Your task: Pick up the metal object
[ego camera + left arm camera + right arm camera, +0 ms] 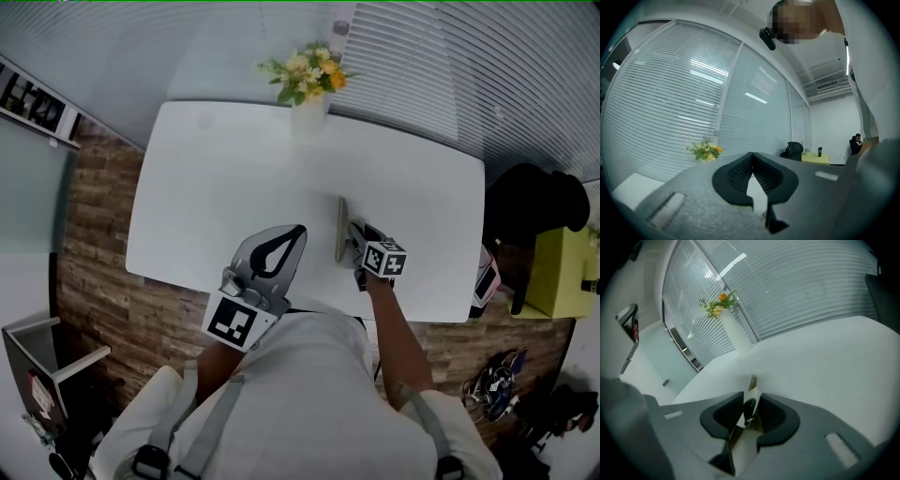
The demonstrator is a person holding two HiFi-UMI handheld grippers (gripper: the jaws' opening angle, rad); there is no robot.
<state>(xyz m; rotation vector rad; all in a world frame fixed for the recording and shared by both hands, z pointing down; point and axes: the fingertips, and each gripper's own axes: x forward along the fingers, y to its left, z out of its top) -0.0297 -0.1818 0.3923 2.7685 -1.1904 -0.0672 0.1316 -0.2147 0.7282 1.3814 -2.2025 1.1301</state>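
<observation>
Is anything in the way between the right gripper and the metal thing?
Nothing visible is. The flat silver metal strip sits between the jaws of the right gripper on the white table; the white flower vase stands far off.

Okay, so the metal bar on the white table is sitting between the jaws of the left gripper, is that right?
Not quite. The metal bar on the white table sits between the jaws of the right gripper, not the left. The right gripper view shows it there; in the left gripper view, the left gripper has its jaws together with nothing between them.
</observation>
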